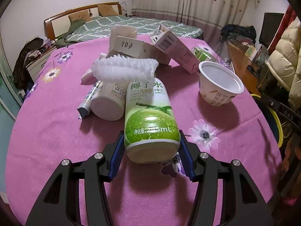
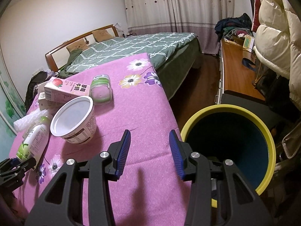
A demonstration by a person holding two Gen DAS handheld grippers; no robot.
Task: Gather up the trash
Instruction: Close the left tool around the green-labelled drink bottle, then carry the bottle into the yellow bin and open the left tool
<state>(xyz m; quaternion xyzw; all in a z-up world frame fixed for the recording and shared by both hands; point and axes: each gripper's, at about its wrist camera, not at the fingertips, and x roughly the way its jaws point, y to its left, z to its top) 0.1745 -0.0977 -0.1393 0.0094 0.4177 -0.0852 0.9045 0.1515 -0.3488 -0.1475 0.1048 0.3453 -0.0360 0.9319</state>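
Note:
A green and white coconut water bottle [image 1: 150, 116] lies on the pink flowered tablecloth [image 1: 56, 131], its base toward me. My left gripper [image 1: 151, 134] is shut on that base, one blue pad pressed against each side. In the right wrist view the same bottle [image 2: 33, 139] lies at the far left with the left gripper [image 2: 17, 167] at its end. My right gripper [image 2: 150, 133] is open with nothing between its fingers. It hangs over the table's right edge beside a yellow-rimmed bin [image 2: 225, 108].
More trash lies behind the bottle: a white jar [image 1: 109, 101], a tube [image 1: 88, 101], white foam wrap [image 1: 124, 69], cardboard boxes [image 1: 128, 45], a pink milk carton [image 2: 65, 90], a clear green-banded cup [image 2: 100, 90] and a white paper tub [image 1: 220, 82]. Bed and desk stand beyond.

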